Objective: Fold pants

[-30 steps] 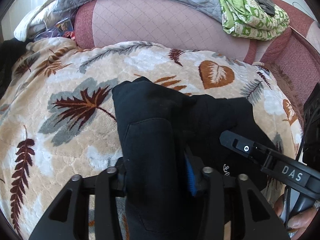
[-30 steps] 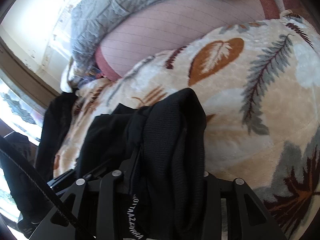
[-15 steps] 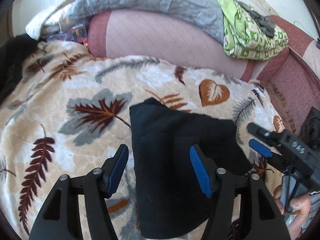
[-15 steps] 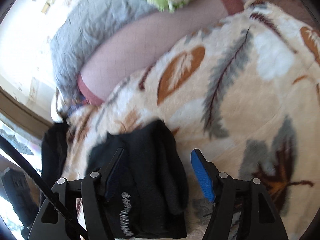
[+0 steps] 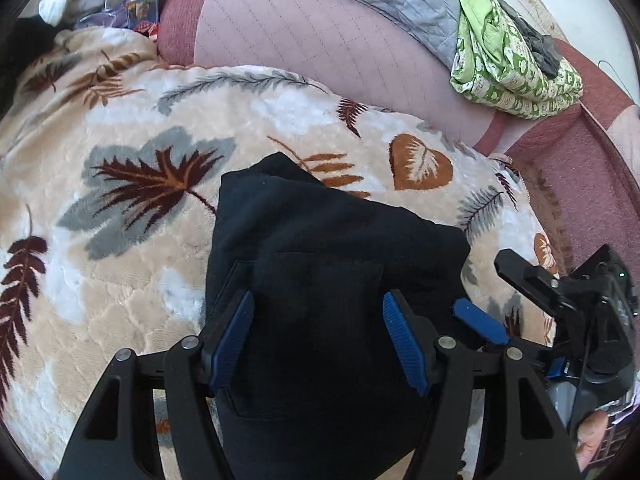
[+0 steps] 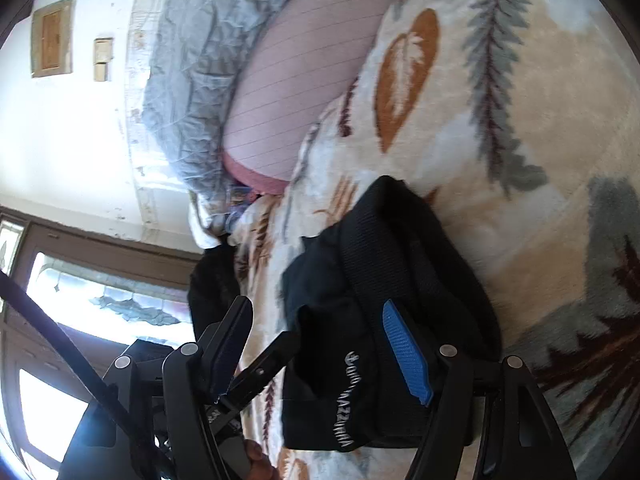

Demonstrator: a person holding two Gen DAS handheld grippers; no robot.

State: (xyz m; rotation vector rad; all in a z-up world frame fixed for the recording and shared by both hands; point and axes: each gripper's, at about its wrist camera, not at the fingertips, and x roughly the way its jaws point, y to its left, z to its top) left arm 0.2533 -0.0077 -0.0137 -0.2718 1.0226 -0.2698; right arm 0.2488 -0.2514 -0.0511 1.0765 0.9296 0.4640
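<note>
The black pants point(image 5: 320, 264) lie folded in a compact bundle on the leaf-print blanket point(image 5: 120, 280), before a pink cushion point(image 5: 320, 48). The left gripper point(image 5: 318, 334) hovers over them, jaws opening and clear of the cloth. The right gripper point(image 6: 316, 344), at the bundle's right edge, has its jaws apart, gripping nothing.

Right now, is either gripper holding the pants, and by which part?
No, nothing is held. The left gripper is opening over the folded black pants, pads clear of the cloth. The right gripper is open too; the pants lie loose on the blanket.
</note>
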